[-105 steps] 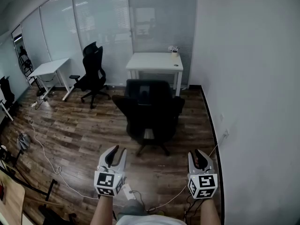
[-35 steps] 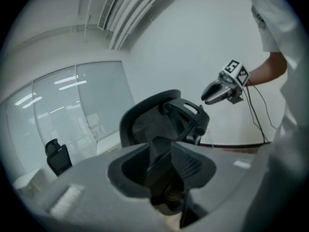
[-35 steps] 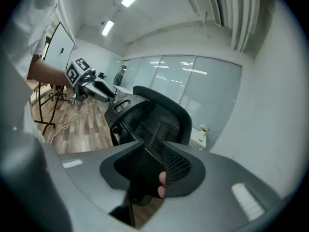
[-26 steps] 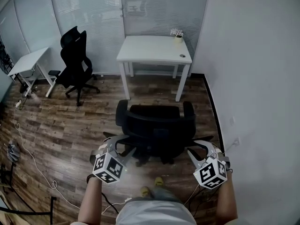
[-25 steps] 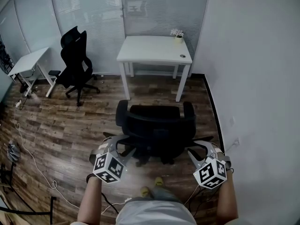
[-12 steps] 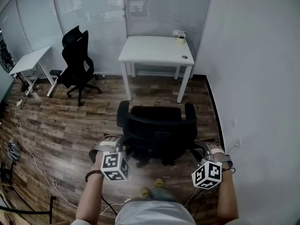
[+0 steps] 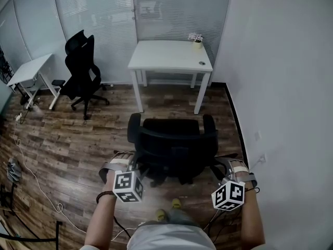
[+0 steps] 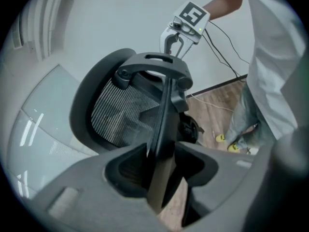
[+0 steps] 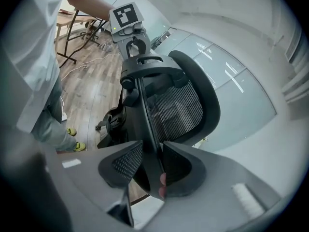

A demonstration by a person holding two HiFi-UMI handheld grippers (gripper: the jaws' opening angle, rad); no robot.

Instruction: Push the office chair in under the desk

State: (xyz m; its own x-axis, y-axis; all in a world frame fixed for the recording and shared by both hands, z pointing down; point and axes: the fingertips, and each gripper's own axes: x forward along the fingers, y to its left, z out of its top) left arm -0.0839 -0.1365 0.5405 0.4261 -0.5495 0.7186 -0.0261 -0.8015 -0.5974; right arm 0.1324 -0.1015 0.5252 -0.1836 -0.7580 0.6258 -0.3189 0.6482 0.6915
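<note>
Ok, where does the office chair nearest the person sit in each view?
Head view: office chair at centre, just short of the white desk.
Left gripper view: office chair fills the centre, its edge between the jaws.
Right gripper view: office chair at centre, edge between the jaws.
Shared landmark: the person's yellow shoes.

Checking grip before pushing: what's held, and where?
Both clamp the black mesh-backed office chair by its backrest: left gripper on the left rim, right gripper on the right rim.

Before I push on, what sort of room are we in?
Likely an office: a white rectangular desk, frosted glass partition walls behind it, and a black mesh-backed office chair in front.
</note>
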